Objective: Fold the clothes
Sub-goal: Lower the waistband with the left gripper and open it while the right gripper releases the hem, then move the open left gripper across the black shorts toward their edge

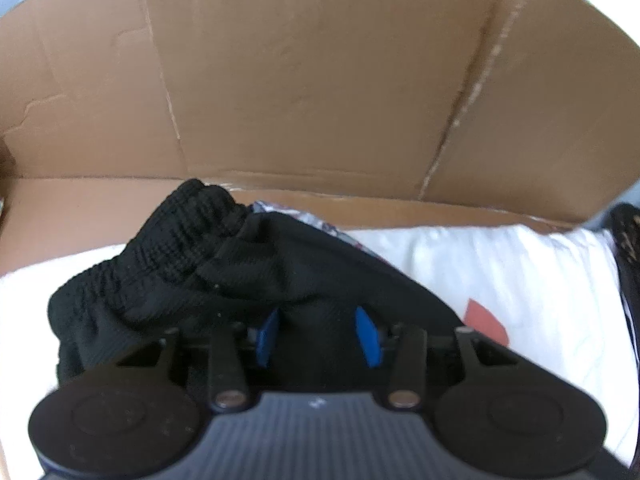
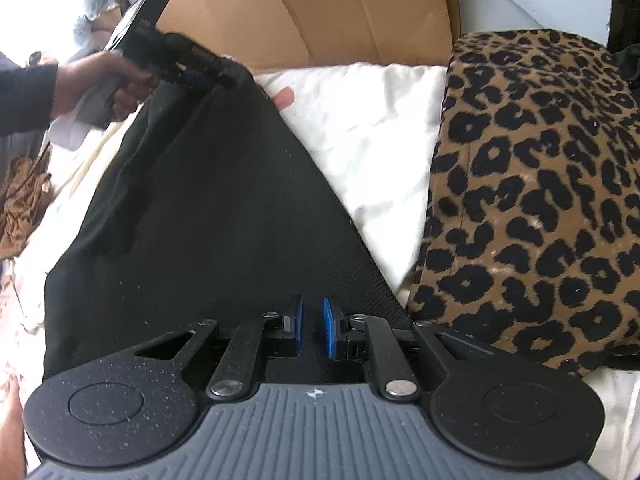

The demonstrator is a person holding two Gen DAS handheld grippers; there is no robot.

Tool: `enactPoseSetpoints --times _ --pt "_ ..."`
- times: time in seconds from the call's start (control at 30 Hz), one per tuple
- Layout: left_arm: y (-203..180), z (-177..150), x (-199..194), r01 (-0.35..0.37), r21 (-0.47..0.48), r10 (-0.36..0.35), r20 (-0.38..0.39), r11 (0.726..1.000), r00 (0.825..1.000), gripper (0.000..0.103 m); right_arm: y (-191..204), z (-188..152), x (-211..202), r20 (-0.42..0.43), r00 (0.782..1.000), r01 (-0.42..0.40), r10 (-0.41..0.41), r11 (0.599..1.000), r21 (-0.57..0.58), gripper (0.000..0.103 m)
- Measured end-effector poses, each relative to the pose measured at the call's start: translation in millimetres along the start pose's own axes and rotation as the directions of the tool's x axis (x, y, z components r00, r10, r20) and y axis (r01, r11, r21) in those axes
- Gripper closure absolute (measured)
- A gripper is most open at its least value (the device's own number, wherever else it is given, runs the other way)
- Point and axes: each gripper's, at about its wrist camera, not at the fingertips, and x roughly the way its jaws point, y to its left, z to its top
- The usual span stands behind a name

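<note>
A black garment (image 1: 180, 248) with a ribbed elastic waistband bunches up in front of my left gripper (image 1: 318, 336), whose blue pads (image 1: 268, 336) stand fairly wide apart and are shut on a thick wad of it. In the right wrist view the same garment (image 2: 208, 208) stretches as a flat sheet from my left gripper (image 2: 230, 74), held in a person's hand (image 2: 92, 80) at the upper left, down to my right gripper (image 2: 314, 330). The right gripper's pads stand close together, shut on the near edge of the black cloth.
An open cardboard box (image 1: 320, 80) stands just behind, also in the right wrist view (image 2: 320, 12). White bedding (image 2: 372, 128) lies under the garment, with a red patch (image 1: 486, 320) on it. A leopard-print cloth (image 2: 540, 180) lies at the right; tan cloth (image 2: 20, 208) at the far left.
</note>
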Motion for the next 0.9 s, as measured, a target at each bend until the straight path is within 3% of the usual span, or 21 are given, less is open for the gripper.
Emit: enactPoseSetpoints --times 0.07,0.3,0.47,0.7,0.83,0.9 --pt "-1.1 2.2 4.2 -0.011 -0.003 0.011 -0.002 1.0 1.0 0.055 -2.6 -1.6 3.5 -0.005 1.0 0.015 -0.015 1.0 0.019 0.078" --pt "-9.3 6.2 -2.5 -0.055 0.012 0.055 -0.007 0.998 0.998 0.058 -9.3 -0.5 8.2 0.011 0.997 0.075 -0.076 0.996 0.056 0.079" --pt "-23.8 -13.3 -25.2 0.002 0.111 -0.001 -0.015 0.994 1.0 0.058 -4.6 1.5 4.3 0.044 0.998 0.048 -0.051 0.997 0.055 0.078" --pt "-59.7 -53.8 -38.8 0.139 0.251 -0.13 -0.053 0.958 0.99 0.058 2.5 12.7 9.2 0.076 0.997 0.029 -0.033 0.999 0.043 0.078" --pt "-81.2 -69.8 -26.9 0.157 0.269 -0.146 -0.059 0.95 0.988 0.058 11.0 23.6 18.7 0.1 0.995 0.012 -0.015 1.0 0.024 0.078" --pt "-91.1 -72.0 -24.3 0.148 0.279 -0.138 -0.053 0.949 0.989 0.053 16.8 28.4 23.8 0.106 0.994 0.0 -0.001 1.0 0.004 0.078"
